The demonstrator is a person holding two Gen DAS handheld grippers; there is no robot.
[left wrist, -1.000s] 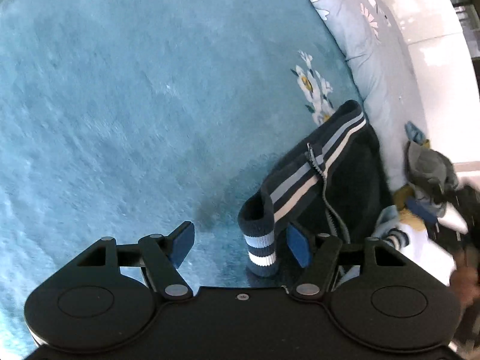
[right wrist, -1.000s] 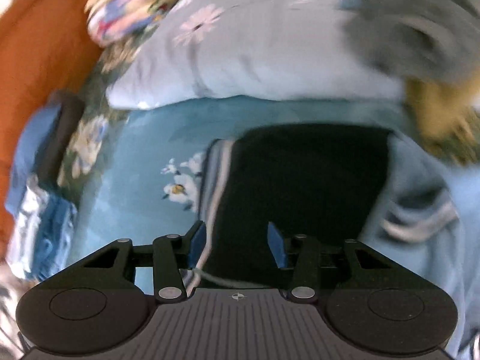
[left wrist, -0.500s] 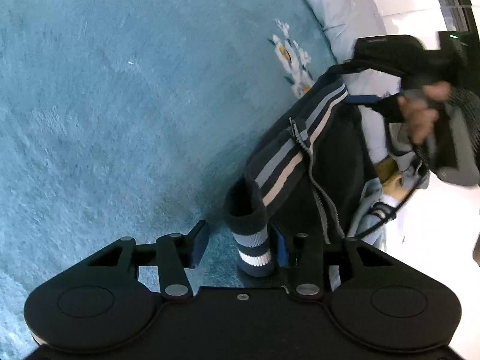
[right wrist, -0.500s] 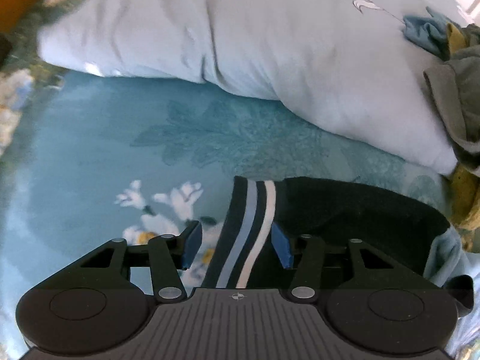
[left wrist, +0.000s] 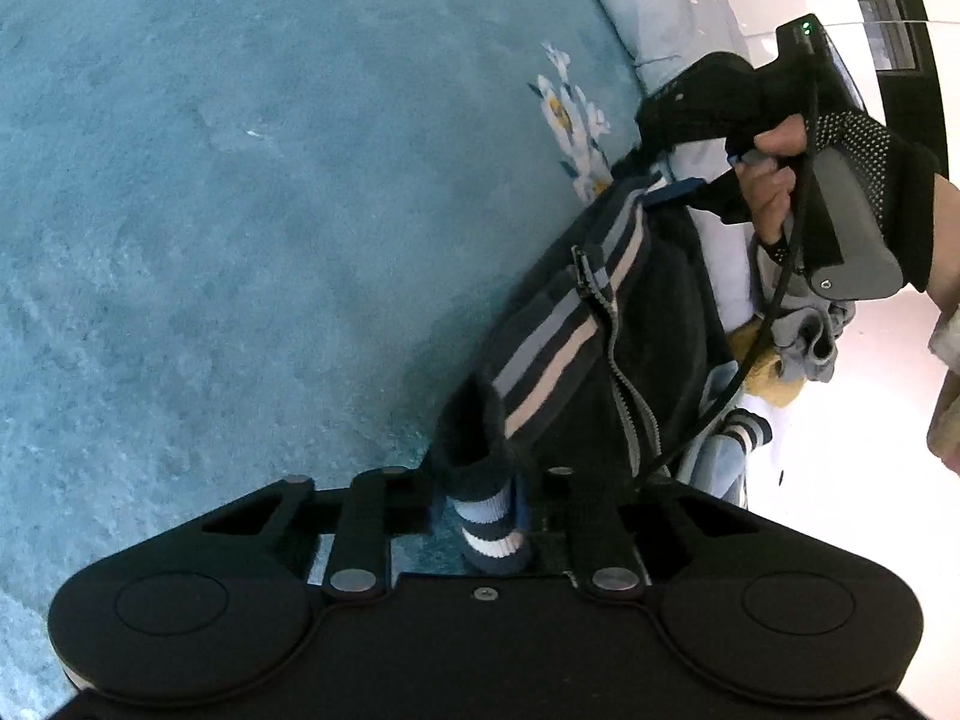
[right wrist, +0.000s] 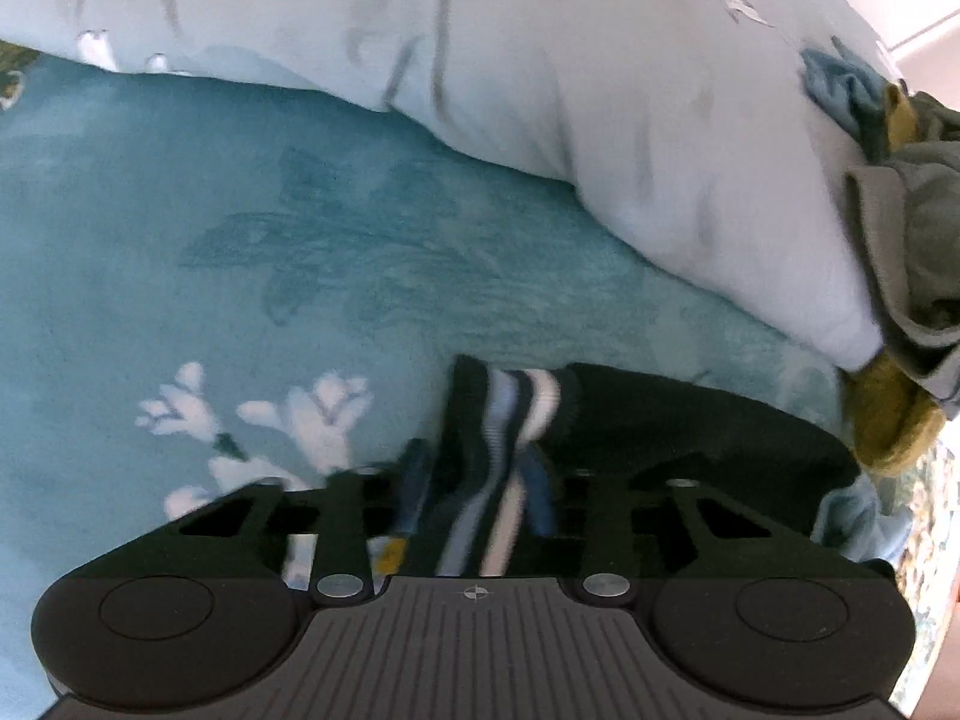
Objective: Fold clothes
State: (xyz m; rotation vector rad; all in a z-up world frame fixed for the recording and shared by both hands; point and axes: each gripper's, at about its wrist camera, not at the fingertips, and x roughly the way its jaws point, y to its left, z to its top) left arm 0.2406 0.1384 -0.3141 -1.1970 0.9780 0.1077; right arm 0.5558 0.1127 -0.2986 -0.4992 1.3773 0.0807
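A dark navy zip jacket (left wrist: 654, 348) lies on the teal plush blanket (left wrist: 240, 210) near the edge of the bed, stretched between the two tools. The left gripper (left wrist: 480, 510) has its jaws closing on the ribbed striped hem at one corner, the navy, pale blue and white bands bunched between the blue pads, which press on the cloth from both sides. From there the striped band and the zipper run away across the blanket toward the far corner, where the right gripper (left wrist: 672, 192) pinches the hem from above, held by a hand (left wrist: 774, 180) in a black mesh fingerless glove, with a black cable trailing down across the jacket. In the right wrist view the right gripper (right wrist: 474, 492) shows the same striped hem (right wrist: 510, 420) gathered between its blue pads, jaws closing in on the fabric, somewhat blurred, with the dark body of the jacket spreading off to the right. Beside that corner the blanket carries a white flower print (right wrist: 270, 420). A pale blue pillow (right wrist: 540, 90) sits just beyond the jacket, and at its end there is a heap of other clothes (right wrist: 906, 252) in grey, mustard and blue, close to the jacket's far side
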